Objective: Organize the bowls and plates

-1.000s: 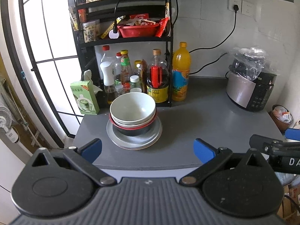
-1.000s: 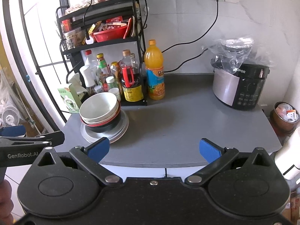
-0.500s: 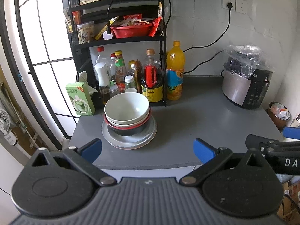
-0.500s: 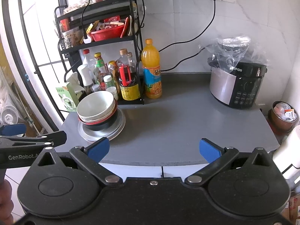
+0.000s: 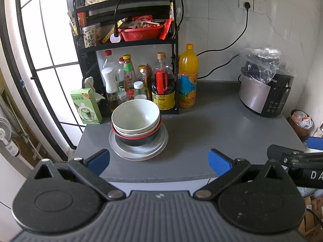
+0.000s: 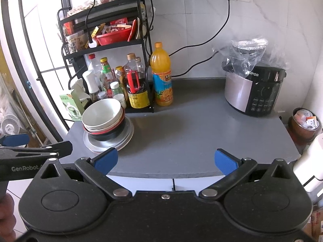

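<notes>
Both tongs are spread wide and carry nothing — the left tongs [image 5: 159, 159] and the right tongs [image 6: 166, 159] hang short of the worktop's [image 5: 201, 133] front edge, and over the last second both have drawn back a little, so the stack looks slightly smaller and farther off than it did. That reads as a retreat with the stacking apparently done, or a pause before a fresh reach; nothing on the worktop has shifted. The white bowl [image 5: 135, 116] sits topmost and empty, nested in another pale bowl, then a red-rimmed black bowl [image 5: 137, 140], all resting on the grey plates [image 5: 161, 143] near the worktop's left front corner. Just behind stand the sauce bottles [image 5: 163, 86] under the black rack [image 5: 129, 44], whose shelf holds a red basket [image 5: 141, 32] full of packets — the rice cooker [image 5: 264, 92] is well apart at the right.
</notes>
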`<action>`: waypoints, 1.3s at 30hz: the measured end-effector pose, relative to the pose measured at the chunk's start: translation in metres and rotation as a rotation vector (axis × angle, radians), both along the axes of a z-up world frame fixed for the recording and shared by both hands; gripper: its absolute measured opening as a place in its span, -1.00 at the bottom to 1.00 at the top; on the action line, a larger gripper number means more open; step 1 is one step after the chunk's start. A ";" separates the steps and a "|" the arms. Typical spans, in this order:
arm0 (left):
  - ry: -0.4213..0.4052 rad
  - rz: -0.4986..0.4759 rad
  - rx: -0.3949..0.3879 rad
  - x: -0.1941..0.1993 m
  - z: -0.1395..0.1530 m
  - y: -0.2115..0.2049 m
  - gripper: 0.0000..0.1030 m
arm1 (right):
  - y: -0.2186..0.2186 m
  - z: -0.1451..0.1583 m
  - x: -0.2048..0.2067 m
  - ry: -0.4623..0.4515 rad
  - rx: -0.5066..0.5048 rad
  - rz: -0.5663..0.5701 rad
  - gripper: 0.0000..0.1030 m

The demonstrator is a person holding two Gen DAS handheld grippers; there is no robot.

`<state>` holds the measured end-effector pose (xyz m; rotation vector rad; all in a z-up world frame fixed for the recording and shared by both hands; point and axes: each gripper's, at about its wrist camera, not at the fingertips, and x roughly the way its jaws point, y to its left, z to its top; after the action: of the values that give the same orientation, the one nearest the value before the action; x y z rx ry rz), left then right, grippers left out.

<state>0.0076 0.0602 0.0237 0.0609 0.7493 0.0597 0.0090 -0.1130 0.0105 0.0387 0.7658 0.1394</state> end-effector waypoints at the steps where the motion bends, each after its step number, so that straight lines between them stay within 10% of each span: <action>1: 0.001 0.001 0.000 0.000 0.000 0.000 1.00 | 0.000 0.000 0.000 0.000 0.003 0.000 1.00; 39: 0.005 -0.015 -0.043 0.015 0.002 0.000 1.00 | -0.013 -0.005 0.018 0.019 0.028 -0.007 1.00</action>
<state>0.0222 0.0603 0.0260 0.0255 0.7548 0.0286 0.0272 -0.1258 0.0057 0.0695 0.7827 0.1438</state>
